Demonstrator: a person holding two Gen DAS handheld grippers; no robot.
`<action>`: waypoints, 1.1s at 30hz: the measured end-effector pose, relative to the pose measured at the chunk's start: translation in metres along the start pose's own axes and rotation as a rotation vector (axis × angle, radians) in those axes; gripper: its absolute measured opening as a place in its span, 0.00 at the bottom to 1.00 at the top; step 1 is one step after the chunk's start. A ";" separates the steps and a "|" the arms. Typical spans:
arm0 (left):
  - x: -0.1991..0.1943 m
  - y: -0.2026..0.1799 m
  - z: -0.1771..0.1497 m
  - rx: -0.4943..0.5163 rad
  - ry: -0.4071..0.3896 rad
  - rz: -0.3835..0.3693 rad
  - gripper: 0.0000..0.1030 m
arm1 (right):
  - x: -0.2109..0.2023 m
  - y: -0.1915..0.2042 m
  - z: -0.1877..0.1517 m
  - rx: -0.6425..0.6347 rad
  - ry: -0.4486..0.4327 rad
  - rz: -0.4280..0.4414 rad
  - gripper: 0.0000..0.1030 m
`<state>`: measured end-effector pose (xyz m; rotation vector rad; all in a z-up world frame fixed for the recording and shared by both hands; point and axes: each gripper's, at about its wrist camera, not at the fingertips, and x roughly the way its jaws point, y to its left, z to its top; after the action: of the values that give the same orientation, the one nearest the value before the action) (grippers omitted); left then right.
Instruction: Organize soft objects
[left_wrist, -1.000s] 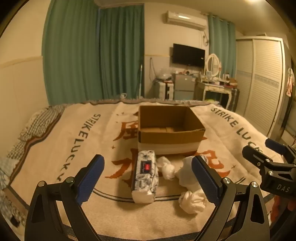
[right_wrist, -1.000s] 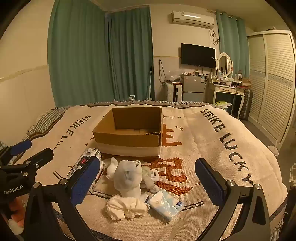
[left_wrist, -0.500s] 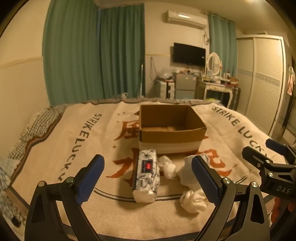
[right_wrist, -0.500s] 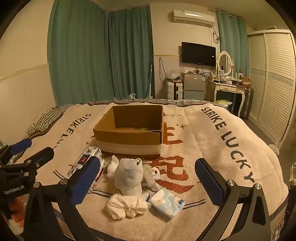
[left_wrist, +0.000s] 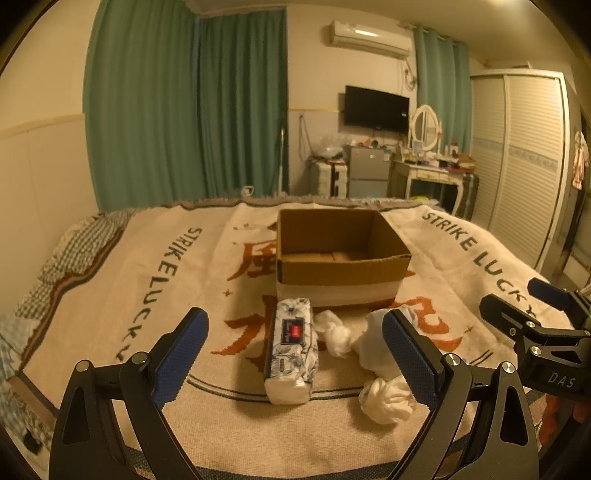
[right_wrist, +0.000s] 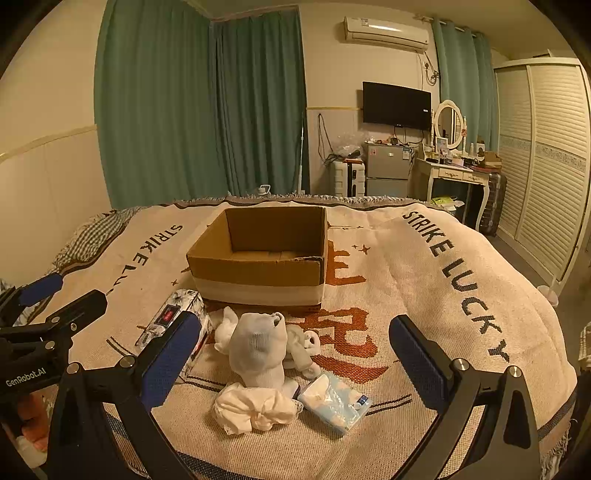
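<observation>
An open, empty cardboard box (left_wrist: 341, 273) (right_wrist: 258, 271) stands on the bed blanket. In front of it lie soft items: a floral tissue pack (left_wrist: 291, 349) (right_wrist: 170, 319), a white sock (right_wrist: 258, 349) (left_wrist: 373, 345), a small white bundle (left_wrist: 334, 332), a crumpled white cloth (right_wrist: 253, 408) (left_wrist: 388, 400), and a blue tissue pack (right_wrist: 334, 400). My left gripper (left_wrist: 295, 360) is open and empty, above the floral pack. My right gripper (right_wrist: 295, 363) is open and empty, above the sock pile. Each gripper shows at the edge of the other's view.
The cream blanket (right_wrist: 424, 295) with "STRIKE LUCKY" lettering covers the bed. Green curtains (right_wrist: 207, 110), a TV, a small fridge, a dressing table (right_wrist: 454, 173) and a white wardrobe (right_wrist: 546, 155) stand beyond the bed.
Both views have shifted very slightly; the objects sit a touch further from the lenses. Nothing was taken hold of or moved.
</observation>
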<state>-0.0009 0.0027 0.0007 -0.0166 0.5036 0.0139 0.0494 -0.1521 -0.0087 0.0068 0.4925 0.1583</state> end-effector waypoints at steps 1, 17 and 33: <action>0.000 0.000 0.000 0.000 0.000 0.001 0.94 | 0.000 0.000 0.000 0.001 0.000 -0.001 1.00; 0.000 -0.001 -0.001 0.001 0.001 0.001 0.94 | 0.000 0.000 0.001 0.007 0.000 0.002 1.00; 0.001 -0.001 0.000 0.000 0.006 0.005 0.94 | 0.000 -0.001 0.000 0.005 0.004 0.003 1.00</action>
<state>-0.0001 0.0020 -0.0003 -0.0156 0.5094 0.0187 0.0499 -0.1530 -0.0089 0.0126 0.4965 0.1602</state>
